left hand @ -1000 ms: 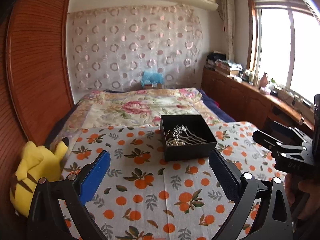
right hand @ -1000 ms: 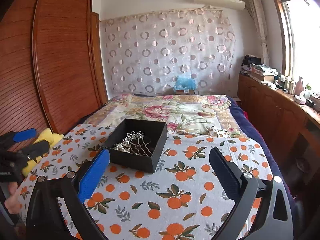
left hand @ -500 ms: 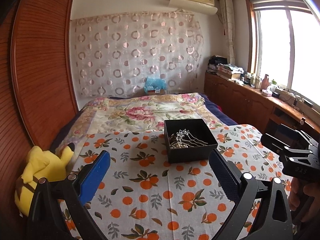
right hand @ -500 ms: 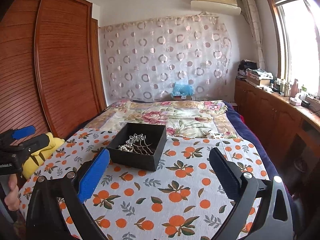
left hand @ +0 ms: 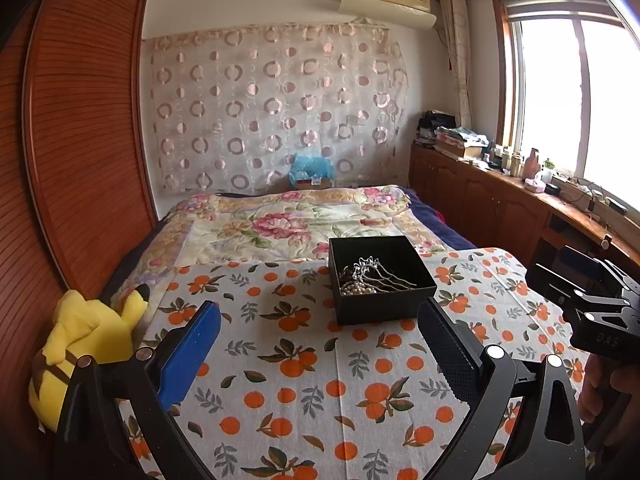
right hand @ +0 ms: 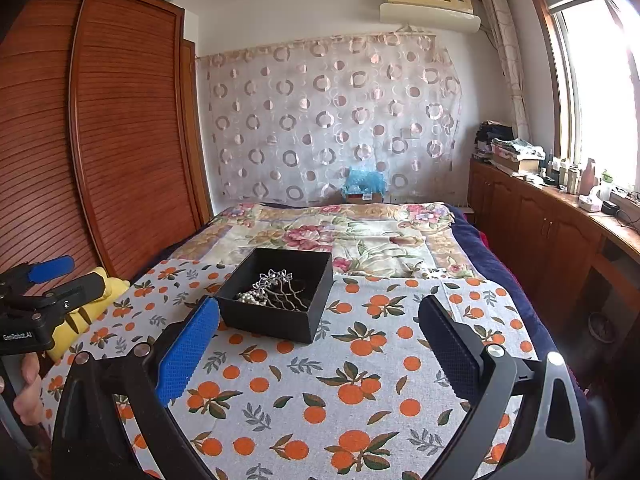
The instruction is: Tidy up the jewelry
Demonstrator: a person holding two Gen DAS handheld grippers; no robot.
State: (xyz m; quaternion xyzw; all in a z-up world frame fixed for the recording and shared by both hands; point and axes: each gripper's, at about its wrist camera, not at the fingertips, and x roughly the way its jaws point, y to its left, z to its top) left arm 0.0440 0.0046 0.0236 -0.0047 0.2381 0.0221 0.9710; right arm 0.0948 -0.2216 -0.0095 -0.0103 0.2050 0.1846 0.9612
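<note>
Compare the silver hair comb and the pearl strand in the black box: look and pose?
The silver hair comb is metal, with an ornate top and long wavy prongs fanned across the black box; the pearl strand is a bunch of small whitish beads. The comb lies spread out, reaching the middle of the box; the pearls sit heaped by one wall, partly under the comb. Both rest inside the box, untouched by either hand-held gripper.

Box [left hand: 380, 276] on cloth [left hand: 320, 380], ahead of your left fingers [left hand: 188, 356], toward their right | hairpins [left hand: 376, 272] inside box | plush toy [left hand: 84, 344] left of those fingers | quilt [left hand: 288, 220] behind box
</note>
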